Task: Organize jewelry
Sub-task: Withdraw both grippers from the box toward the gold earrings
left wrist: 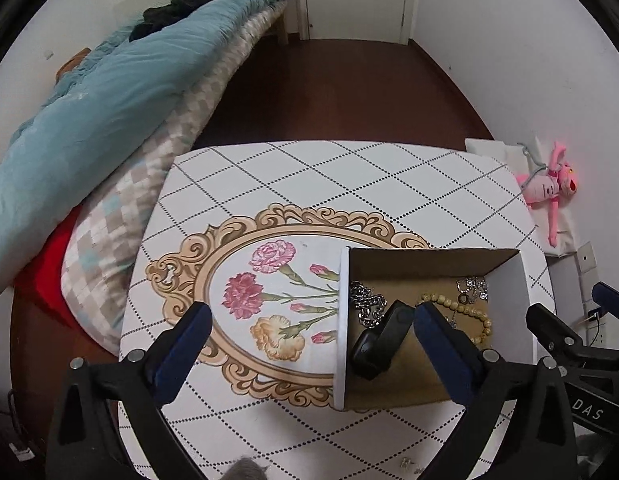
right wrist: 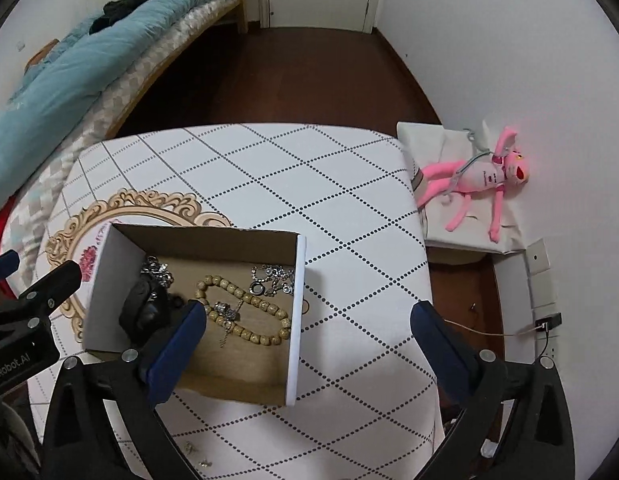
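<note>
An open cardboard box [right wrist: 297, 304] with white outer walls stands on the patterned table [right wrist: 289, 184]; it also shows in the left wrist view [left wrist: 343, 320]. Inside lie a tan bead bracelet [right wrist: 245, 312], a silver chain [right wrist: 275, 276], another silver chain [left wrist: 365, 306] and a black watch-like item [right wrist: 143, 312], which also shows in the left wrist view [left wrist: 383, 340]. My left gripper [left wrist: 311, 324] is open above the box's left wall. My right gripper [right wrist: 309, 320] is open above the box's right wall. A small earring [right wrist: 189, 446] lies on the table near the front edge.
A bed with a blue quilt [left wrist: 109, 92] runs along the left. A pink plush toy [right wrist: 481, 184] lies on a white stand to the right of the table. Wall sockets and a cable [right wrist: 545, 324] are at the right. Dark wood floor [right wrist: 289, 76] lies beyond the table.
</note>
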`<state>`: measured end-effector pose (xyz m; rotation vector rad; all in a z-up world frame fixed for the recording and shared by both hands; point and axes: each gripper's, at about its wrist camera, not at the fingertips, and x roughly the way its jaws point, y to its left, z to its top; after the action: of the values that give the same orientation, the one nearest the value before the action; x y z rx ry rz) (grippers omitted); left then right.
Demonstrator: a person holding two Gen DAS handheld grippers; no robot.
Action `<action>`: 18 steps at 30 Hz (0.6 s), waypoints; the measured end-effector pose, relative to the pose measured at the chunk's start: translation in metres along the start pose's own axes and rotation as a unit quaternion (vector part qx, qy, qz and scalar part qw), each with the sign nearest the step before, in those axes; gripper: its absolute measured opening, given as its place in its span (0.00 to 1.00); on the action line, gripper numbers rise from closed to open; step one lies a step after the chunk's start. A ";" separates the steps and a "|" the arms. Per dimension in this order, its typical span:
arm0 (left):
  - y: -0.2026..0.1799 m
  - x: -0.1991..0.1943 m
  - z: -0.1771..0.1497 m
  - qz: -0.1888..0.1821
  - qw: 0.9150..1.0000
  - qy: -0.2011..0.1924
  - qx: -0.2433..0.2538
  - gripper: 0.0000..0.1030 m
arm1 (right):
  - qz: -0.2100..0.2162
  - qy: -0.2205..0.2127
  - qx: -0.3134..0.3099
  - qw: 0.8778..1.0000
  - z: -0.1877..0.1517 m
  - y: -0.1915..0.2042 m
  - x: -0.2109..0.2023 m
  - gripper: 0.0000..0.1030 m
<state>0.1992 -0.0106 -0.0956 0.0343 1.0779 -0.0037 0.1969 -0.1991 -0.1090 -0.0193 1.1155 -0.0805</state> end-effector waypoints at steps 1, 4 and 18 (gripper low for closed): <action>0.001 -0.004 -0.002 0.000 1.000 -0.003 -0.001 1.00 | 0.000 -0.006 0.001 1.000 -0.002 -0.001 -0.005 1.00; 0.002 -0.016 -0.011 0.004 1.000 -0.014 0.003 1.00 | -0.003 -0.020 0.001 1.000 -0.009 0.001 -0.020 1.00; 0.014 0.003 -0.113 0.035 0.997 0.062 0.012 1.00 | 0.037 0.017 0.012 0.999 -0.106 0.015 -0.018 1.00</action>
<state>0.1013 0.0067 -0.1517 0.0950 1.2005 0.0487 0.0953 -0.1803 -0.1405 0.0446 1.1471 -0.0275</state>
